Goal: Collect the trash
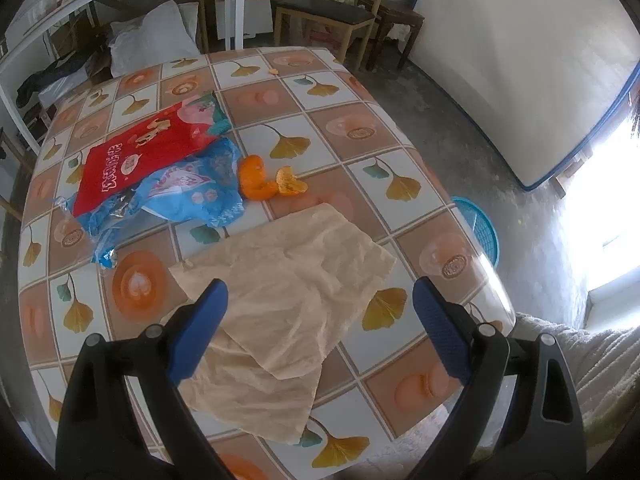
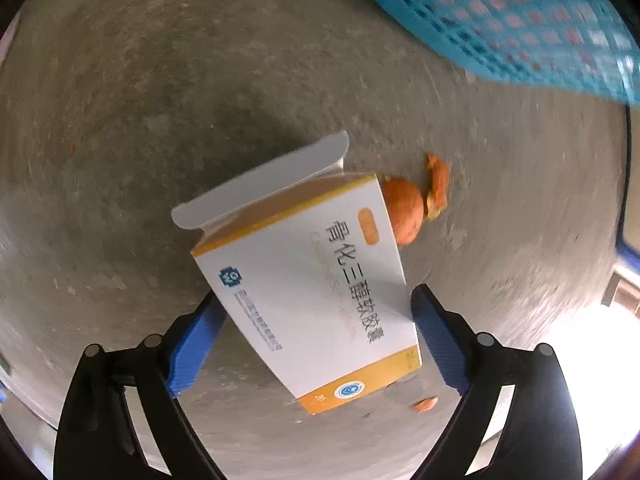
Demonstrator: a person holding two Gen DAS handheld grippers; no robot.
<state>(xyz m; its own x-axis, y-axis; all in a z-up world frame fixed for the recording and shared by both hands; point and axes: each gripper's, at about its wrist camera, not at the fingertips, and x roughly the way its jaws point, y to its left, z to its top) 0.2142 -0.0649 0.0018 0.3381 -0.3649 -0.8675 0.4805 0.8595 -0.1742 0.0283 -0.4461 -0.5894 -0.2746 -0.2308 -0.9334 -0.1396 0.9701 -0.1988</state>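
**Right claw straddling box on floor, left claw idle over table**

Risks first. The white and yellow cardboard medicine box lies on the grey concrete floor with 1 end flap open and sits skewed across the right gripper, so closing from here could catch it corner to corner and make it twist or pop out. The box looks light and probably empty; a hard squeeze would likely crush it. The orange peel piece just beyond the box's far end could get shoved along. The picture is blurred, so exact contact is hard to judge.

Right claw: released, jaws spread wide, 1 blue pad on each side of the box, the left pad near its edge, the right pad close to or touching its corner; no firm clamp seen. The turquoise plastic lattice basket is at top right, apart from the box, the likely drop spot.

Left gripper: released, jaws wide, nothing held, hovering over the crumpled beige paper sheet on the tiled-pattern table. Farther off on the table: red snack bag, blue plastic wrapper, 2 orange peel pieces. All trash uncollected.
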